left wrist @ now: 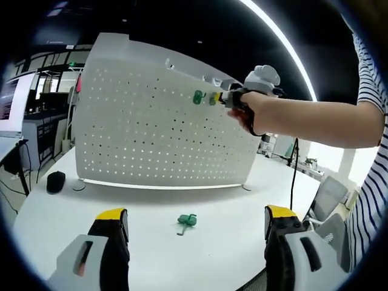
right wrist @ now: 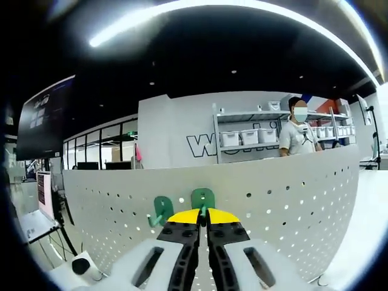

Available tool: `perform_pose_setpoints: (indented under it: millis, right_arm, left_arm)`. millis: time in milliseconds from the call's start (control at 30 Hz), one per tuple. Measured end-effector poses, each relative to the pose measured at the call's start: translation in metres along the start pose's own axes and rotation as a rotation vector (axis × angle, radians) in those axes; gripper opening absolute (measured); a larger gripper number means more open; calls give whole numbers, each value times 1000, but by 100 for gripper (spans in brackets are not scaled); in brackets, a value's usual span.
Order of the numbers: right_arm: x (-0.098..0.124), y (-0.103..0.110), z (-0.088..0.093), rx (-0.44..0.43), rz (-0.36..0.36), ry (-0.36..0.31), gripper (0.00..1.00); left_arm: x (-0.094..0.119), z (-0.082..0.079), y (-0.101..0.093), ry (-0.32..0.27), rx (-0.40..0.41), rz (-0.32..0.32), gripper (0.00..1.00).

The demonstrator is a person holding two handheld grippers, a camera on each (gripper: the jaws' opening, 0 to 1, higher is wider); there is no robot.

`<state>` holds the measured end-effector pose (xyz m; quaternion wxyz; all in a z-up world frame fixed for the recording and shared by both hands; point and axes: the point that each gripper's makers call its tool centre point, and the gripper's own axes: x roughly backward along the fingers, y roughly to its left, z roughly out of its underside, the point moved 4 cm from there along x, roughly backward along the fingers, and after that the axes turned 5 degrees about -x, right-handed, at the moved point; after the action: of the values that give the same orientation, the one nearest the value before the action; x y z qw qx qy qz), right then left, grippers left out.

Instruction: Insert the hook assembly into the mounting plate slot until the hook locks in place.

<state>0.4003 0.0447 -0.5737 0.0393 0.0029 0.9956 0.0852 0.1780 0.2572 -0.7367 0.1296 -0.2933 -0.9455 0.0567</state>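
White tabletop (left wrist: 242, 206) runs across the lower left gripper view; the left gripper (left wrist: 194, 227) hangs spread and empty at the bottom. Just beyond it, at centre, a spare green hook (left wrist: 187, 222) lies loose. Farther off, the right gripper (right wrist: 203, 217) is clamped on a green hook assembly (right wrist: 202, 197), pressed to the pegboard mounting plate (right wrist: 291, 200) near its top edge, beside a mounted green hook (right wrist: 162, 209). Locking appears unconfirmed. Open table surrounds the plate.

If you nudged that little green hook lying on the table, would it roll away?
Probably not: the green hook lies flat on the white table, and its bent, irregular shape suggests sliding rather than rolling. It looks like small moulded plastic, so likely light and stiff.
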Motion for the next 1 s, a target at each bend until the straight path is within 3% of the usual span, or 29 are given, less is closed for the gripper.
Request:
perform_pose_setpoints:
  millis: [1000]
  right_arm:
    - [-12,-6,12,-8,30,17,1]
  left_arm:
    - [0,3,1,13,4,0,93]
